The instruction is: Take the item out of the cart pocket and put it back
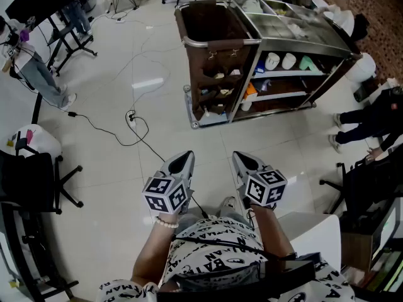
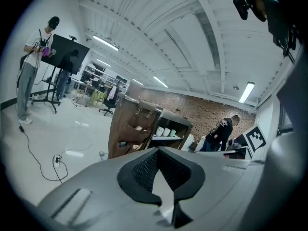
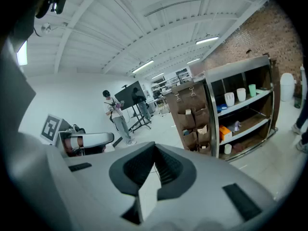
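A: Where's the item (image 1: 218,75)?
B: In the brown pockets (image 1: 211,85) on the cart (image 1: 252,41) end panel. Pale bits poke out, too small to name, axis unclear. The pockets are stacked top to bottom with mouths up.
A: Which way from the grippers?
B: Straight ahead across the floor (image 1: 157,124), well apart. The right hand-held gripper (image 1: 242,161) looks slightly nearer than the left hand-held gripper (image 1: 184,161).
A: Jaws?
B: Both closed tight, nothing between them.
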A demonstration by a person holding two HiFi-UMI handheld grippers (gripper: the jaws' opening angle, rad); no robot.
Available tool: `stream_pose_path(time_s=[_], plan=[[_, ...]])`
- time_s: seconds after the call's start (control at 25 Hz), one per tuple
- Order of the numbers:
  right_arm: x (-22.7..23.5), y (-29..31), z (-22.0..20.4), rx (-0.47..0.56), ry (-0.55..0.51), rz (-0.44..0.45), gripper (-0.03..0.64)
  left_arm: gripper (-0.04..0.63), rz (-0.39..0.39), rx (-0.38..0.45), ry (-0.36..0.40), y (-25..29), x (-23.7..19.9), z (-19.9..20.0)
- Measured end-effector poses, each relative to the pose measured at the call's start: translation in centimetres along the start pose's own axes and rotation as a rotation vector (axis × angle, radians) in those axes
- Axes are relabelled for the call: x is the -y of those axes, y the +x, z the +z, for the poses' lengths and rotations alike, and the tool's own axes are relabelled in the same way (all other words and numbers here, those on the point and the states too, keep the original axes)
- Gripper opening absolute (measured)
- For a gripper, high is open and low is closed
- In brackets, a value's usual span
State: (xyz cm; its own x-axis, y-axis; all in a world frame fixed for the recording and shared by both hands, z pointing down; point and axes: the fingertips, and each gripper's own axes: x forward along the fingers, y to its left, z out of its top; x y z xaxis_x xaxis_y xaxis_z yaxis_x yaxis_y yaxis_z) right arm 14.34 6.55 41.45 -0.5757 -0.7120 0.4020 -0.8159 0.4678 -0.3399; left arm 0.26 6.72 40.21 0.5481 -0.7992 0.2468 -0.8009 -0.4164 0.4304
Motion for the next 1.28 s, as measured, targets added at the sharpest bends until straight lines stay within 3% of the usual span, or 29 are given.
stream_pose_path(time_s=[0.6, 0.84, 0.92, 1.0, 1.08, 1.28], plan=[[-1.2, 1.4, -0.6, 0.018, -0.02, 0.004, 0.015, 0.002, -0.017, -0.01, -0.001, -0.5, -1.5, 0.0], [-1.2, 4.1, -2.4, -0.001, -0.015, -0.061, 0.027, 0.002, -0.057, -0.046, 0.013, -0.7, -3.9, -0.2], [-1.2, 5.7, -3.2, -0.017, -0.013, -0.074, 0.131, 0.002, -0.072, -0.061, 0.021, -0.6, -4.9, -0.4], [-1.1, 7.3, -4.0, -0.035, -0.008, -0.089, 0.149, 0.002, -0.081, -0.081, 0.023, -0.2, -5.8, -0.8], [-0.4, 8.9, -4.7, -0.06, -0.013, -0.112, 0.213, 0.002, -0.085, -0.1, 0.016, 0.8, -6.5, -1.5], [3.3, 14.0, -5.8, -0.115, -0.014, -0.153, 0.213, 0.002, -0.088, -0.12, -0.008, 4.8, -8.3, -2.8]])
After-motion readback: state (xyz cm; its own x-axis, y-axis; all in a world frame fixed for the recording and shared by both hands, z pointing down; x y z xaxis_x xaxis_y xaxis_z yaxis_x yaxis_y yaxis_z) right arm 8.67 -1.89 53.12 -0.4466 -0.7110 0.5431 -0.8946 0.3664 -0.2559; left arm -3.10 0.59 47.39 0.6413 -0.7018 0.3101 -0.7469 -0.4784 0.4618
